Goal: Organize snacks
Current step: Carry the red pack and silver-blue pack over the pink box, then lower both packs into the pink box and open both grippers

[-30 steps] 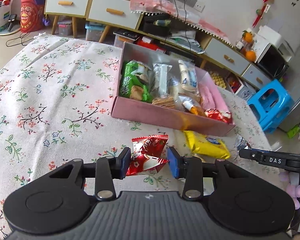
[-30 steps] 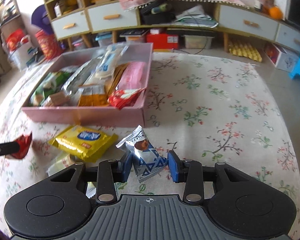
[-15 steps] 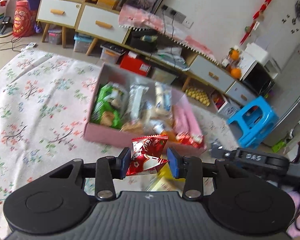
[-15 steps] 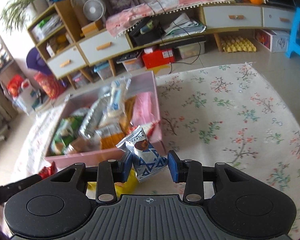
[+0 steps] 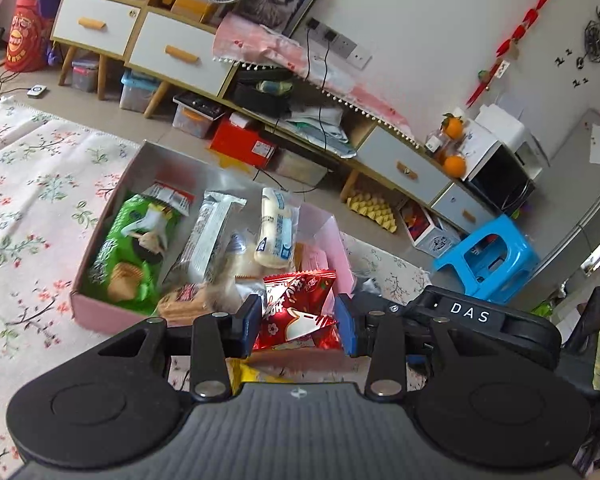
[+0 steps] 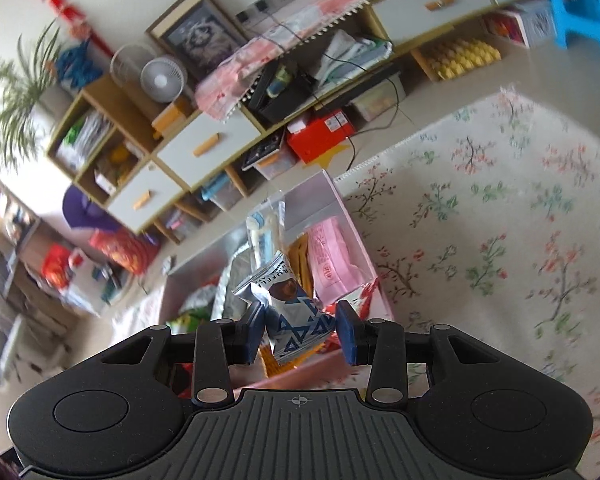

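Item: left tongs point(image 5: 298, 322). Clenched on a red foil snack packet point(image 5: 298, 312), its sides pinched between the blue pads. The packet hangs just ahead of the tips, above the near end of the pink box point(image 5: 112, 312).

Item: right tongs point(image 6: 300, 328). Clenched on a silver packet with blue triangles point(image 6: 288, 312). The packet stands up out of the pads, over the near wall of the pink box point(image 6: 376, 276). The right tongs' body also shows just to the right of the left tongs point(image 5: 468, 314).

Item: pink box. Lies ahead of and below both tongs on the flowered tabletop point(image 5: 32, 216). Holds a green biscuit bag point(image 5: 130, 252) ahead to the left of the left tongs, a white-wrapped bar point(image 5: 210, 236) and a cream roll point(image 5: 274, 232) straight ahead, and pink packets point(image 6: 332, 256) ahead of the right tongs.

Item: yellow packet point(image 5: 246, 374). Only an edge shows, below the left tongs, outside the box.

Step in hand, as judged: carrying two snacks over the box, ready to drop.

Next move calls for: settling each packet over a free gap, then parting the pads. The box looks crowded, so there is little room.
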